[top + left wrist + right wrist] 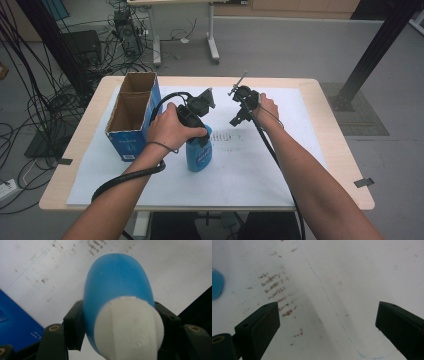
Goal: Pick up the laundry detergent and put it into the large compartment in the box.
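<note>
A blue plastic bottle point(199, 156) with a white cap point(128, 326) stands on the white sheet near the table's middle. My left gripper point(196, 131) is shut on the bottle just below the cap; in the left gripper view both black jaws press its sides. My right gripper point(239, 118) hovers over the sheet to the right of the bottle, open, with nothing between its jaws. In the right gripper view, a bit of the blue bottle point(217, 286) lies at the left edge.
An open blue cardboard box point(132, 115) with two compartments stands left of the bottle, close to my left hand. The white sheet point(280, 165) covers most of the wooden table and bears brown smudges point(275, 288). Cables and table legs lie on the floor beyond.
</note>
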